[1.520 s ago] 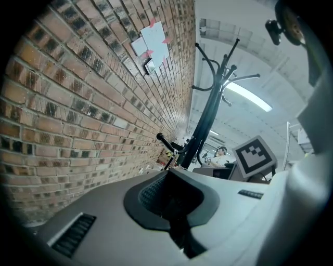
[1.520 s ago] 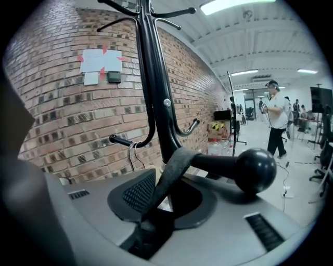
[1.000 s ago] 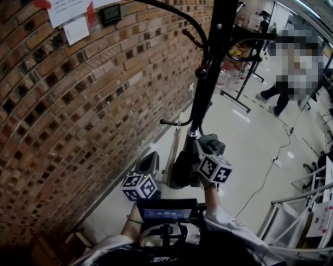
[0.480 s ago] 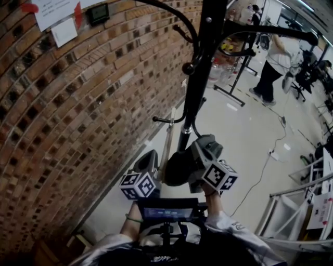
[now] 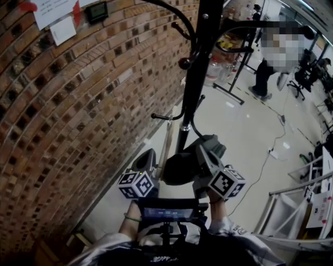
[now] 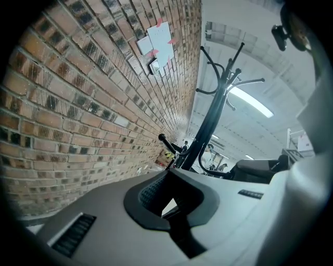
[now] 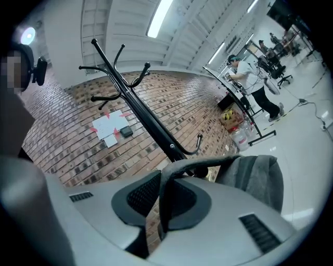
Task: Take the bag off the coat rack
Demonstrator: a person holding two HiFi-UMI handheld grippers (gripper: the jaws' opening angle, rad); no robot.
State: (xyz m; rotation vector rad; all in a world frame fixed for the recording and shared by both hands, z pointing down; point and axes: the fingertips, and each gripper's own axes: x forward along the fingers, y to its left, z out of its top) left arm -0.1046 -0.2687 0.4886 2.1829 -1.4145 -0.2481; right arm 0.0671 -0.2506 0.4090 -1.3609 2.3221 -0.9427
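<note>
The black coat rack (image 5: 195, 83) stands next to the brick wall, its hooks bare in the right gripper view (image 7: 140, 117). A dark grey bag (image 5: 183, 167) hangs low beside the pole, under the lowest hook (image 5: 165, 118). My right gripper (image 5: 202, 158) is shut on the bag's strap (image 7: 164, 192), which runs up between the jaws and arcs over to the bag's body (image 7: 255, 176). Whether the strap still touches a hook is hidden. My left gripper (image 5: 150, 158) hovers left of the bag, shut, with nothing held (image 6: 167, 201).
The brick wall (image 5: 67, 119) runs close on the left, with papers and a small black device (image 5: 99, 11) pinned high up. A person (image 5: 270, 62) stands at the back right near another black stand (image 5: 244, 67). A cable (image 5: 270, 161) crosses the floor, and a white frame (image 5: 291, 208) is at the right.
My right gripper has drawn back toward me and to the right with the bag's strap in it. The bag has followed. The left gripper has barely shifted.
</note>
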